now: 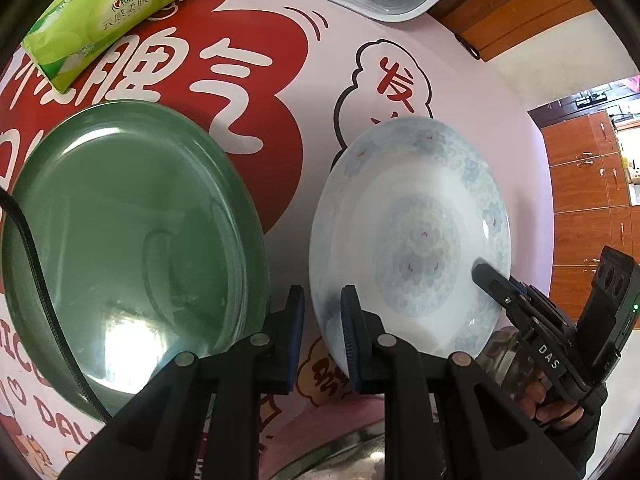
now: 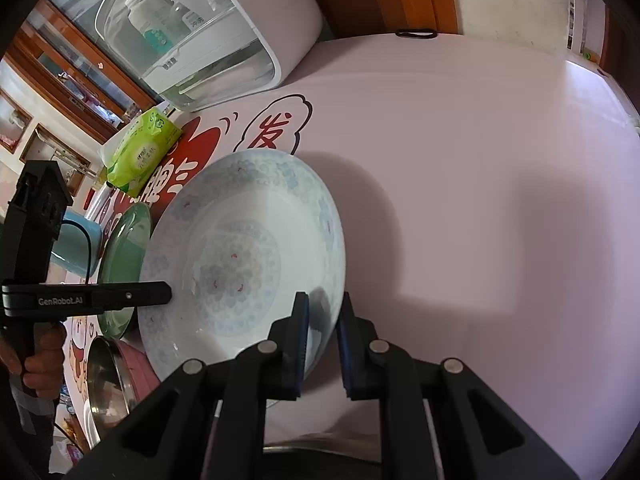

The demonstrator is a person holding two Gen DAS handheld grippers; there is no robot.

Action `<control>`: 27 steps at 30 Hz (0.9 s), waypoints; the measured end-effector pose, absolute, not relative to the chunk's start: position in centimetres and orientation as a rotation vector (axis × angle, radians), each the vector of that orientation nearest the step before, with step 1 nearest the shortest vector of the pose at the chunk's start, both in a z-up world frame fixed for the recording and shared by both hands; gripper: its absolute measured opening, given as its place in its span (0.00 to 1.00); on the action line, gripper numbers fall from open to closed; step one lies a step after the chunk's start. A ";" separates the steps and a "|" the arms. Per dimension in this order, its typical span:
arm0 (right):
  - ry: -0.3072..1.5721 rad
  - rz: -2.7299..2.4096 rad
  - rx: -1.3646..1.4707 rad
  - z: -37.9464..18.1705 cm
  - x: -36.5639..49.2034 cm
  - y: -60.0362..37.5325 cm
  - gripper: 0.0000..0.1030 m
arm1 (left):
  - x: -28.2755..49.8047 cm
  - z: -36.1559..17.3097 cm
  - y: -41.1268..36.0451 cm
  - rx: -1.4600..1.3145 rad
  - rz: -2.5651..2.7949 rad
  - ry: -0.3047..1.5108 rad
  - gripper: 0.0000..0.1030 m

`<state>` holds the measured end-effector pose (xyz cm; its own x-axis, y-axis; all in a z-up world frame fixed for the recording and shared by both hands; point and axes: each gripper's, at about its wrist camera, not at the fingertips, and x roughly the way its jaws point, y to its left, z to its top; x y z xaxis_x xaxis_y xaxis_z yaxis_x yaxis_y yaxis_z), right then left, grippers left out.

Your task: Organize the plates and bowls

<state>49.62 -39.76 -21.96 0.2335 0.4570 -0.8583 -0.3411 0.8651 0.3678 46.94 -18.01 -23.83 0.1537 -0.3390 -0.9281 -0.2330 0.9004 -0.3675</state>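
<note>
While both grippers stand at the white plate [image 2: 244,256], each has its rim between 2 spread fingers, not yet pinching. The left gripper [image 1: 322,320] straddles the plate's left near edge, and the right gripper [image 2: 322,328] straddles the right near edge. The plate rests on the pink table [image 2: 480,160], just right of the green plate [image 1: 128,248] and apart from it. A metal bowl [image 2: 106,388] lies near on the left. I judge both grippers are equally near; the green plate lies left of the white one, so stacking would mean a move leftward.
</note>
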 end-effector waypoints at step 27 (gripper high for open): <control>1.227 0.553 0.271 -21.5 49.2 -41.0 0.10 | 46.3 -21.5 -18.7 -0.399 -0.102 1.273 0.18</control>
<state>49.18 -40.98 -21.53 0.2285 0.5364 -0.8124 -0.2532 0.8385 0.4824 46.26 -18.66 -21.54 0.2996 -0.2921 -0.9082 -0.1439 0.9273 -0.3457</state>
